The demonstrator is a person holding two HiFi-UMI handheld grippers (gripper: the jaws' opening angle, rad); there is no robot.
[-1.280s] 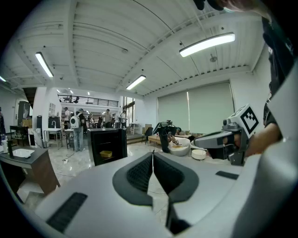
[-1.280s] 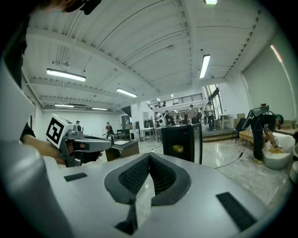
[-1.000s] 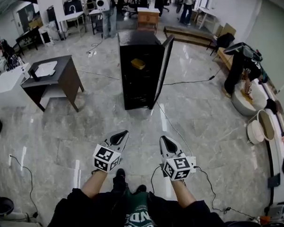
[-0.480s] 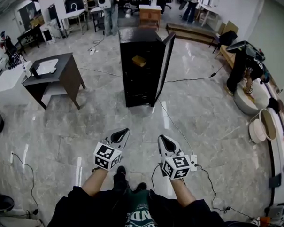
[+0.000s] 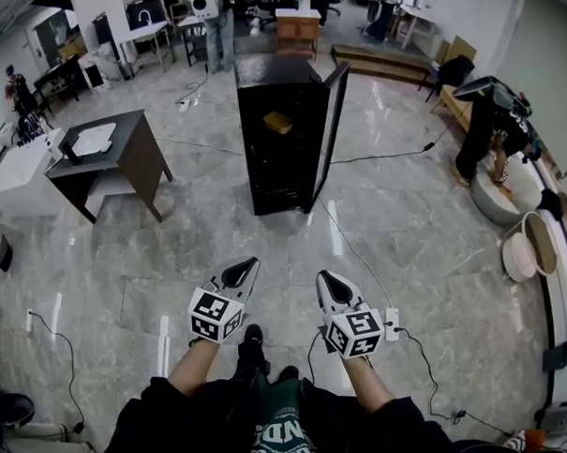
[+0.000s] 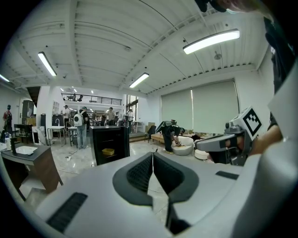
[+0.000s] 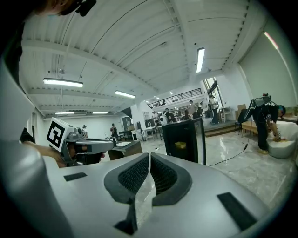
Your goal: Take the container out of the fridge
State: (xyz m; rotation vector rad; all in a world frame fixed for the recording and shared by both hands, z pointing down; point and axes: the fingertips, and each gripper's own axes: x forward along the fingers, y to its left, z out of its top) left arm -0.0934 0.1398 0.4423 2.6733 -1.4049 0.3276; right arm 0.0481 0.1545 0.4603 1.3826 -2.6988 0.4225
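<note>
Jaws pressed together on both the left gripper [image 5: 249, 264] and right gripper [image 5: 325, 277], nothing between them.
Yellow container [image 5: 278, 122] sits on an upper shelf inside the black fridge [image 5: 263, 179], whose door [image 5: 326, 125] stands open to the right; bare marble floor [image 5: 266, 250] lies between fridge and grippers, crossed by a cable [image 5: 358, 253], desk [image 5: 121, 153] well off left.

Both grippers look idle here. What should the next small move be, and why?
Probably step forward toward the fridge: its door stands open and the yellow container sits inside, well out of reach from here. The left gripper and right gripper are both shut and empty.
</note>
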